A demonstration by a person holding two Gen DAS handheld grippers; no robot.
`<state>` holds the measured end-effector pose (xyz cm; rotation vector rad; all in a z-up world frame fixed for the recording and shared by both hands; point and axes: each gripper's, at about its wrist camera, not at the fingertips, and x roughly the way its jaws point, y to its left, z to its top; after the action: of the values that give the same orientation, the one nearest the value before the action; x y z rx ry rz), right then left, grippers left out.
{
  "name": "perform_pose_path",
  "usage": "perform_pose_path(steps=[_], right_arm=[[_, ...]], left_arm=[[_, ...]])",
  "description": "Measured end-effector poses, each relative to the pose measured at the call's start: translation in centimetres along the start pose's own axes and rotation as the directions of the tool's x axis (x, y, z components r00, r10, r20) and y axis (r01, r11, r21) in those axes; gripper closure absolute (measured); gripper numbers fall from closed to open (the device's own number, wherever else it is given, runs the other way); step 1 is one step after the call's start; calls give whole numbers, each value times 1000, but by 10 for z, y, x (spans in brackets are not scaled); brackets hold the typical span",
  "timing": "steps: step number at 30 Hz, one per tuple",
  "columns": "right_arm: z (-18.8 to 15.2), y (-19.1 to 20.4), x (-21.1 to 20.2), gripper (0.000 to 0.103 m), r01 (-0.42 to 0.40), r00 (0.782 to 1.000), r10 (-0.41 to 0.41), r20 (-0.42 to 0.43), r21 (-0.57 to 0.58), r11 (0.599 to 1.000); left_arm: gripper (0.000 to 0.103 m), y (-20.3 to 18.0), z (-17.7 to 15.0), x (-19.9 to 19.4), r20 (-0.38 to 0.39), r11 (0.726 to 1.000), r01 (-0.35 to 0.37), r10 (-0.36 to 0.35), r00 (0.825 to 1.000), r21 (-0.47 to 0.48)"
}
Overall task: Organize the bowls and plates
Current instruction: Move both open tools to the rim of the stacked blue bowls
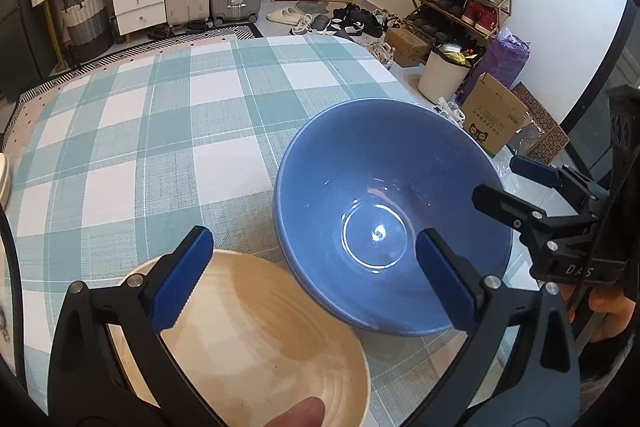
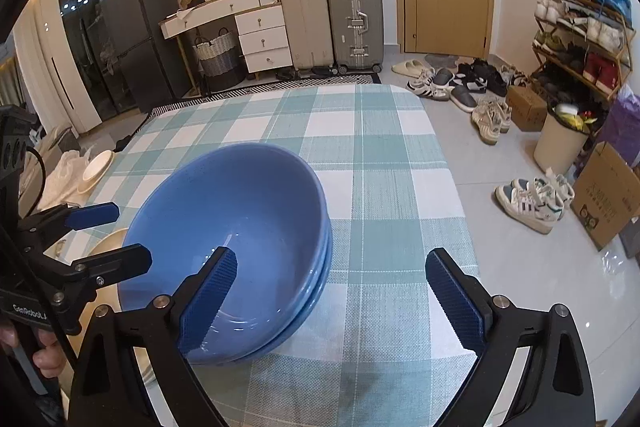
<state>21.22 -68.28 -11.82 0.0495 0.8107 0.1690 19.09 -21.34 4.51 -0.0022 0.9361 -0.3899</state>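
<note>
Releasing: both hand-held grippers, left (image 1: 308, 277) and right (image 2: 332, 301), spread apart, gripping nothing. Blue bowls (image 2: 240, 235) stacked on bench (image 2: 380, 155), beige bowl (image 1: 248, 343) beside. Next probably grabbing beige bowl.

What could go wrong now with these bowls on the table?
1. The blue bowls are nested near the table edge; a nudge from the open right tool, which straddles their rim, might push them toward the floor.
2. The cream bowl touches or nearly touches the blue stack, so shifting either may knock them together.
3. The open left tool hangs low over both rims and could clip one.
</note>
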Motion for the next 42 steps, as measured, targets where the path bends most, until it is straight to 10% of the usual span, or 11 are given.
perform_pose_path(steps=[19, 32, 42], right_arm=[[-7, -29, 28, 6, -100, 992, 110, -60, 154, 983], [-10, -11, 45, 40, -199, 973, 214, -89, 158, 967], [-9, -6, 44, 52, -202, 973, 215, -84, 140, 969]], left_arm=[[8, 22, 16, 55, -110, 995, 33, -43, 993, -89], [38, 29, 13, 63, -117, 992, 83, -94, 989, -98], [41, 25, 10, 55, -90, 998, 35, -40, 995, -59]])
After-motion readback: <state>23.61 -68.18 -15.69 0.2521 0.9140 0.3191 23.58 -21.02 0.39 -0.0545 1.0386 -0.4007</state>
